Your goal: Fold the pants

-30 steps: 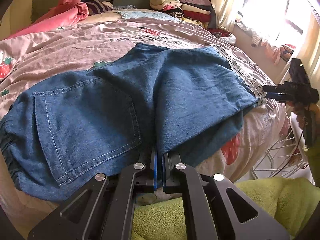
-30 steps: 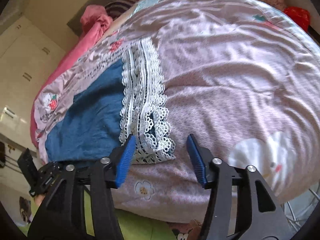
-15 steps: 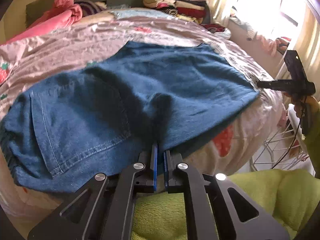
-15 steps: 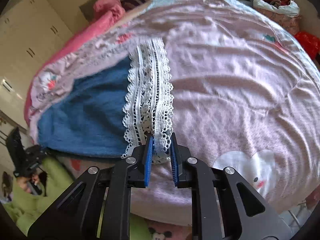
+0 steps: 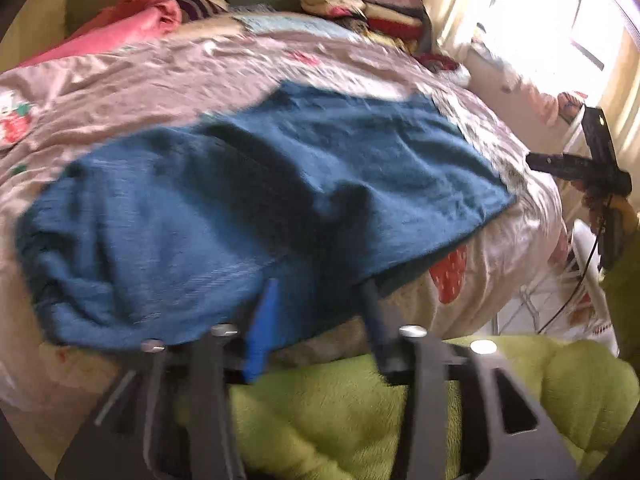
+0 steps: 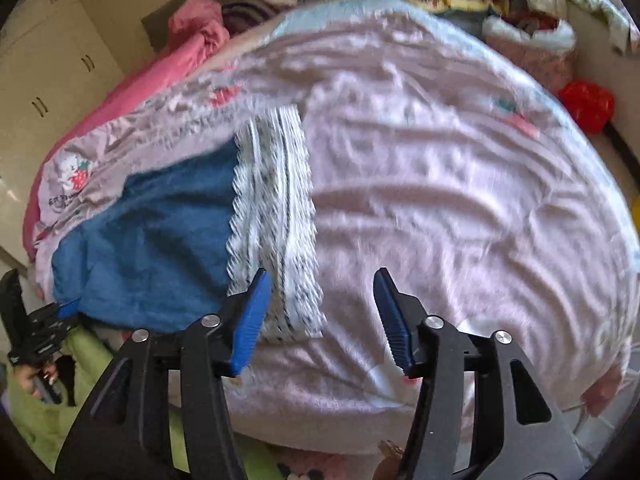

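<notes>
Denim pants (image 5: 248, 200), folded leg over leg, lie flat on the bed (image 6: 460, 184) near its front edge, the lace-trimmed hems (image 6: 276, 216) at one end. Judged soft, limp and moderately heavy, the cloth should drape from any pinch; hem corners and the waist edge suit a hold. Left hand-held gripper (image 5: 316, 312) sits low at the near edge, jaws apart, nothing clearly held. Right hand-held gripper (image 6: 320, 312) stands wide at the hem, empty.

One pair of blue denim pants (image 5: 248, 184) lies on one bed (image 6: 460, 184). Two grippers: left gripper (image 5: 320, 304), right gripper (image 6: 320, 312). One pink blanket (image 5: 132, 28) far left, one stack of folded clothes (image 5: 368, 4) far right.
</notes>
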